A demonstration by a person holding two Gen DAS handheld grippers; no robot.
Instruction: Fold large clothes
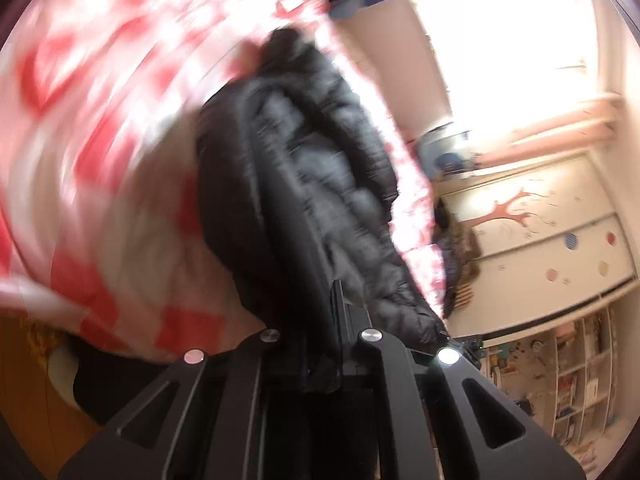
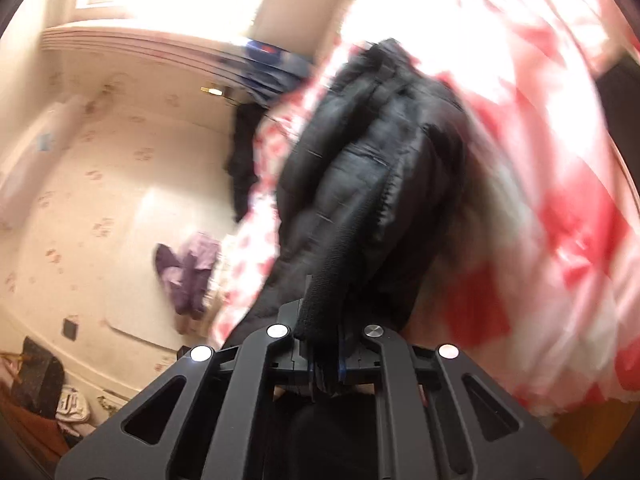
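A black quilted puffer jacket (image 1: 296,184) hangs from my left gripper (image 1: 320,320), which is shut on its edge. It stretches away over a bed with a red and white checked cover (image 1: 100,140). In the right wrist view the same jacket (image 2: 368,184) hangs from my right gripper (image 2: 324,344), which is shut on a black knitted cuff or hem. The jacket is lifted and bunched lengthwise between the two grippers. Both views are blurred by motion.
The checked cover also shows in the right wrist view (image 2: 540,200). A wardrobe with a tree drawing (image 1: 540,232) and shelves (image 1: 568,380) stand at the right. A purple garment (image 2: 188,272) and dark clothes (image 2: 242,160) lie beside the bed. A bright window (image 1: 500,40) is behind.
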